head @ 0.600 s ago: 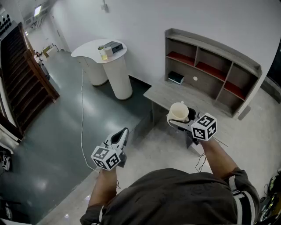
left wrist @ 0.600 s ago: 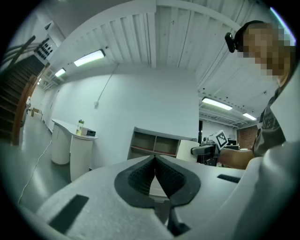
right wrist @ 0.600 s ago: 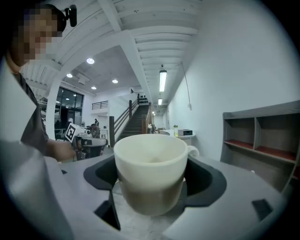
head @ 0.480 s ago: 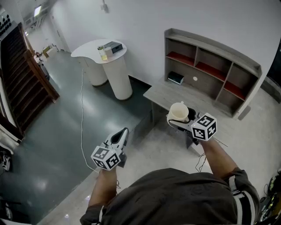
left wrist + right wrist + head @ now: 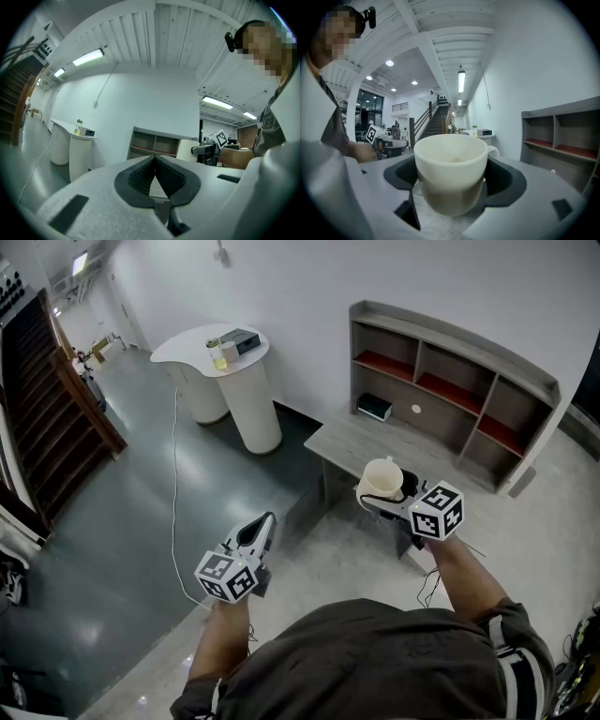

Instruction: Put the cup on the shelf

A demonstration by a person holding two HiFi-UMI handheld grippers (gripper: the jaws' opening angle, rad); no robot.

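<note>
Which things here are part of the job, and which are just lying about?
Job: cup, held in the right gripper; shelf.
Lying about: white counter, bottle on it, small box in the shelf, floor cable, staircase; shut, empty left gripper.

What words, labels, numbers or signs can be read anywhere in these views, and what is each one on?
No text can be read in any view.
Left marker cube and right marker cube: black-and-white square patterns only, no letters.
Box in the shelf: any label too small to read.
Device and bottle on the white counter: too small to read.
Cup: plain, no print visible.
</note>
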